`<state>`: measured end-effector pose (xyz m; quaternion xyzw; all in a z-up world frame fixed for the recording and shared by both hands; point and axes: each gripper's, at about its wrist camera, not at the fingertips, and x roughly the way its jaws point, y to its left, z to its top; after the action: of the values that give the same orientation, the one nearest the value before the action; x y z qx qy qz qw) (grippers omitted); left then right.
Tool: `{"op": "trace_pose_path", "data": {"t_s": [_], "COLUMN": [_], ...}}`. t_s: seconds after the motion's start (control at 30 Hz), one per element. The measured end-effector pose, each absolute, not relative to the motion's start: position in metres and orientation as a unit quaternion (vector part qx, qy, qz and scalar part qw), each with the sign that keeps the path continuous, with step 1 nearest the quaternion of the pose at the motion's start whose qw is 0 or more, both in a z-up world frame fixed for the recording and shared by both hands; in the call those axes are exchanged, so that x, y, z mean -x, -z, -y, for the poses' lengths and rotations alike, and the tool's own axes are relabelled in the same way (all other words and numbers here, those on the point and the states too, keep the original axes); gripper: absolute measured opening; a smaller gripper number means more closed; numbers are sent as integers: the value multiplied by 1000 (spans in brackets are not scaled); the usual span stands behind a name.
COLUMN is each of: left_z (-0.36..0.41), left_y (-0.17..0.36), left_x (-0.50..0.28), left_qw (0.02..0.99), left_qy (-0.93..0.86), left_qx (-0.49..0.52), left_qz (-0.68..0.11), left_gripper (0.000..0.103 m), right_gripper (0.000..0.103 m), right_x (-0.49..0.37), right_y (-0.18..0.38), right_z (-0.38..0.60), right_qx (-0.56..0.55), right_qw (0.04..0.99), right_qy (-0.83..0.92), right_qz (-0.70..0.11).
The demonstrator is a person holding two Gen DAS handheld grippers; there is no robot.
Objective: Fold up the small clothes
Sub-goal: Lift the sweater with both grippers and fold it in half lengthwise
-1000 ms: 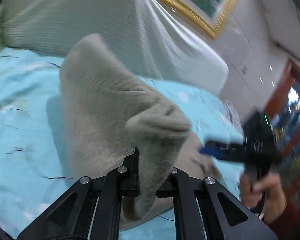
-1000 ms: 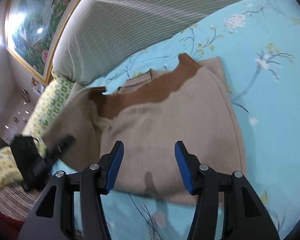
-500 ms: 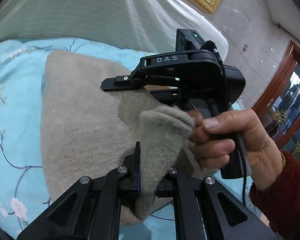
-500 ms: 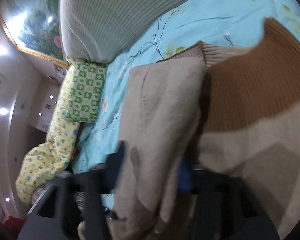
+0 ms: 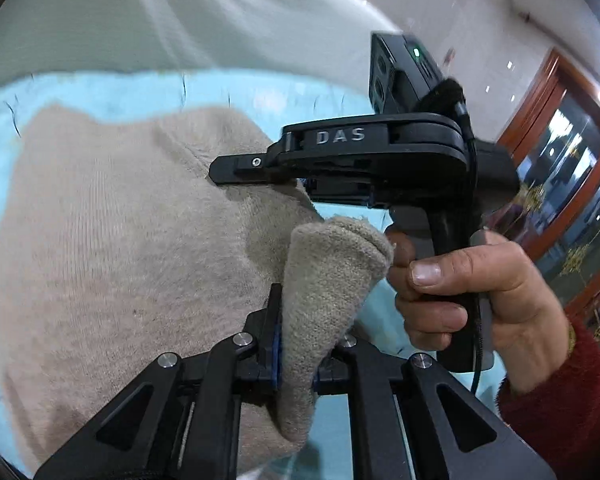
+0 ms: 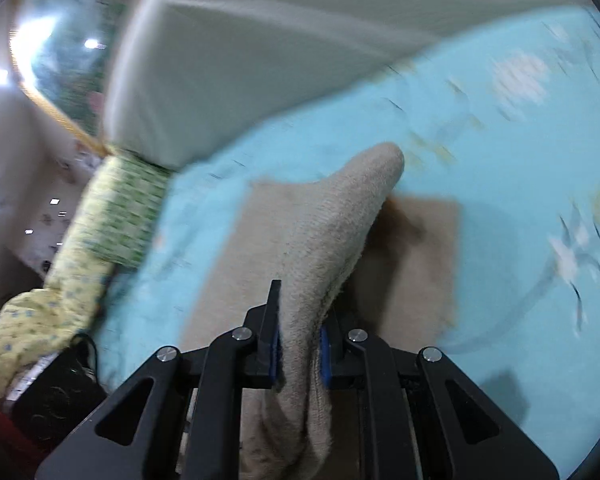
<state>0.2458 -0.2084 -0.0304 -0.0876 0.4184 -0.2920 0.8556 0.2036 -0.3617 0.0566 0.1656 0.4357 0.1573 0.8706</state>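
Since a second ago the right hand-held gripper [image 5: 220, 172] has swung in from the far right to sit just ahead of the left one, and its jaws have just been closing from wide to a pinch on knit

Left wrist view: the left hand-held gripper [image 5: 296, 356] is narrow, clamped on a bunched fold of the beige sweater [image 5: 120, 248], which rises between the jaws and flops over to the right. The rest of the sweater lies flat on the blue floral bed sheet [image 5: 100, 88], spreading ahead and to the left, its long axis running away from the camera toward the grey pillow [image 5: 160, 12]. The person's hand [image 5: 472, 300], in a red sleeve, grips the right tool's handle close beside the raised fold

Right wrist view (blurred): the right hand-held gripper [image 6: 298, 350] pinches a ridge of the same sweater [image 6: 340, 220], the fabric peaking ahead. A darker brown band [image 6: 404, 216] shows behind it. Both hands hold one edge, side by side, so I judge the fold goes forward over the body
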Motion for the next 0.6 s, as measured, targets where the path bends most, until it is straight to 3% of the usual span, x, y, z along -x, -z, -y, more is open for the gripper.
{"op": "trace_pose_path", "data": {"t_s": [0.2, 0.37, 0.47, 0.53, 0.57, 0.6], "left_z": [220, 227, 221, 217, 213, 211], "left_y": [36, 34, 33, 29, 26, 23], "left_x": [-238, -221, -217, -208, -202, -198], "left_qw": [863, 861, 854, 850, 849, 848], "left_qy": [284, 289, 307, 322, 325, 327], "left_qx": [70, 72, 78, 72, 67, 66], "left_qz": [-412, -413, -413, -411, -411, -412], "left_gripper": [10, 18, 36, 55, 57, 60], "right_gripper": [16, 21, 24, 33, 36, 47], "right_x": [-200, -200, -193, -184, -180, -173], "right_y": [-45, -53, -54, -56, -57, -59], "right_z": [366, 363, 371, 377, 379, 380], "right_qx": [-165, -127, -130, -139, -140, -140], "right_qw": [880, 888, 892, 895, 897, 899], "right_qy": [-155, -134, -124, -111, -106, -100], "right_qz": [-417, -422, -415, -408, -407, -404]}}
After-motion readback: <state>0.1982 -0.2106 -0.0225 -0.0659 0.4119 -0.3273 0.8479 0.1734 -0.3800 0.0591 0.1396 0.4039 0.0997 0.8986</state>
